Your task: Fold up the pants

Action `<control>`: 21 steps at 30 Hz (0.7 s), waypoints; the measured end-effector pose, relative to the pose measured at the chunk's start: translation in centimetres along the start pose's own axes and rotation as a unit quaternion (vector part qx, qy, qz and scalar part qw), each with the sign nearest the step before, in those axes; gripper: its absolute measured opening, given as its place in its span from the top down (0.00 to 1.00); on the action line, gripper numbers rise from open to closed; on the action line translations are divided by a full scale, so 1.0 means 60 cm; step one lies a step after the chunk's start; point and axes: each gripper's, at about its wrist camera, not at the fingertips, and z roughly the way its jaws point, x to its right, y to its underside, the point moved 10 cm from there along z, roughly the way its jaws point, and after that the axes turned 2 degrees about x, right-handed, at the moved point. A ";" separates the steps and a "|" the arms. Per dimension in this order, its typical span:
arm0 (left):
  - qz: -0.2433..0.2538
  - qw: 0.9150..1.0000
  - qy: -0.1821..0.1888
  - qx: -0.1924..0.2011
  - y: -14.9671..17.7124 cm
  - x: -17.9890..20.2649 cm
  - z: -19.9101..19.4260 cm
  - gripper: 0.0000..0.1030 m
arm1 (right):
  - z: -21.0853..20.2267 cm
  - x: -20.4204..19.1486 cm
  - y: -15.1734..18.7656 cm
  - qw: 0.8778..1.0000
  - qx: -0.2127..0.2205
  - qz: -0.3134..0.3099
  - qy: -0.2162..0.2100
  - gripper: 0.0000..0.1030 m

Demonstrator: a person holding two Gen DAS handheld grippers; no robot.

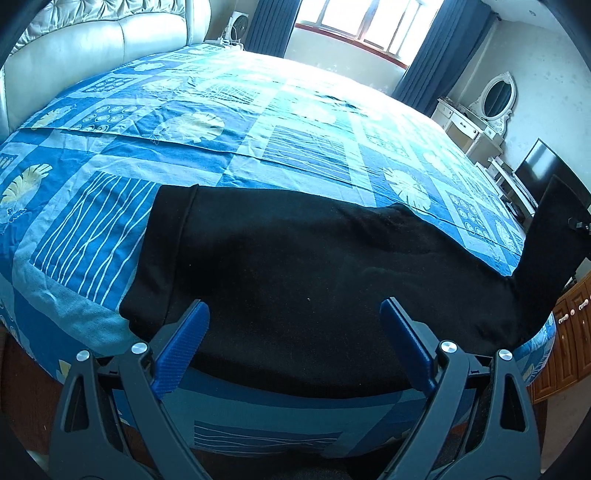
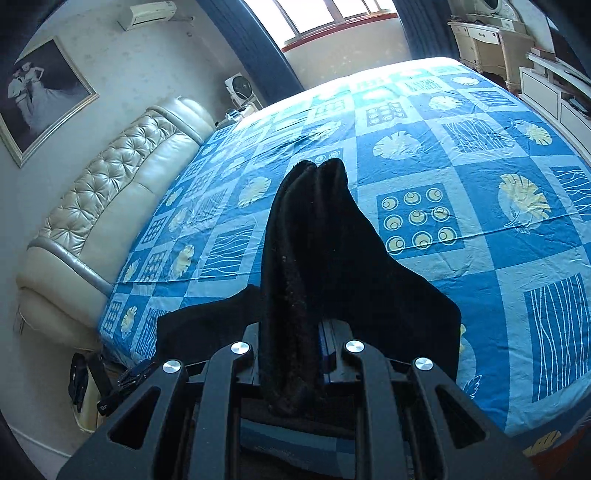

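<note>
Black pants (image 1: 295, 266) lie flat along the near edge of a bed with a blue patterned sheet (image 1: 258, 122), waistband at the left. My left gripper (image 1: 293, 314) is open and empty, its blue pads over the pants' near edge. The leg end rises off the bed at the right (image 1: 554, 236). In the right wrist view my right gripper (image 2: 295, 332) is shut on that bunched leg end of the pants (image 2: 314, 236), held up above the sheet (image 2: 480, 177).
A cream tufted headboard (image 1: 92, 48) stands at the bed's left. A white dresser with mirror (image 1: 476, 122), a dark TV screen (image 1: 546, 166) and wooden cabinets (image 1: 569, 332) stand to the right. A window with blue curtains (image 1: 362, 22) is behind the bed.
</note>
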 end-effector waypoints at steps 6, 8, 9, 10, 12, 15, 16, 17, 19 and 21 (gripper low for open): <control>-0.018 1.000 0.004 -0.010 0.013 0.003 -0.001 0.09 | 0.109 -0.057 0.076 0.997 -0.052 -0.049 0.038 0.83; -0.025 1.000 0.008 -0.012 0.014 0.006 -0.001 0.09 | 0.139 -0.065 0.102 0.993 -0.069 -0.071 0.060 0.83; -0.026 1.000 0.010 -0.012 0.014 0.008 -0.002 0.09 | 0.152 -0.067 0.115 0.992 -0.078 -0.078 0.069 0.83; -0.024 1.000 0.011 -0.011 0.014 0.010 -0.003 0.09 | 0.165 -0.068 0.126 0.990 -0.087 -0.084 0.077 0.83; -0.017 1.000 0.011 -0.011 0.013 0.015 -0.003 0.09 | 0.187 -0.068 0.148 0.984 -0.102 -0.105 0.104 0.83; -0.013 1.000 0.012 -0.012 0.014 0.018 -0.002 0.09 | 0.216 -0.071 0.176 0.975 -0.120 -0.134 0.132 0.83; -0.015 1.000 0.013 -0.013 0.014 0.018 -0.001 0.09 | 0.223 -0.072 0.183 0.974 -0.125 -0.136 0.135 0.83; -0.017 1.000 0.014 -0.014 0.014 0.018 0.000 0.09 | 0.230 -0.075 0.191 0.973 -0.129 -0.134 0.135 0.83; -0.020 1.000 0.017 -0.017 0.016 0.018 0.001 0.09 | 0.240 -0.079 0.204 0.973 -0.134 -0.131 0.132 0.83; -0.020 1.000 0.016 -0.018 0.017 0.017 0.002 0.09 | 0.246 -0.083 0.213 0.974 -0.136 -0.127 0.129 0.82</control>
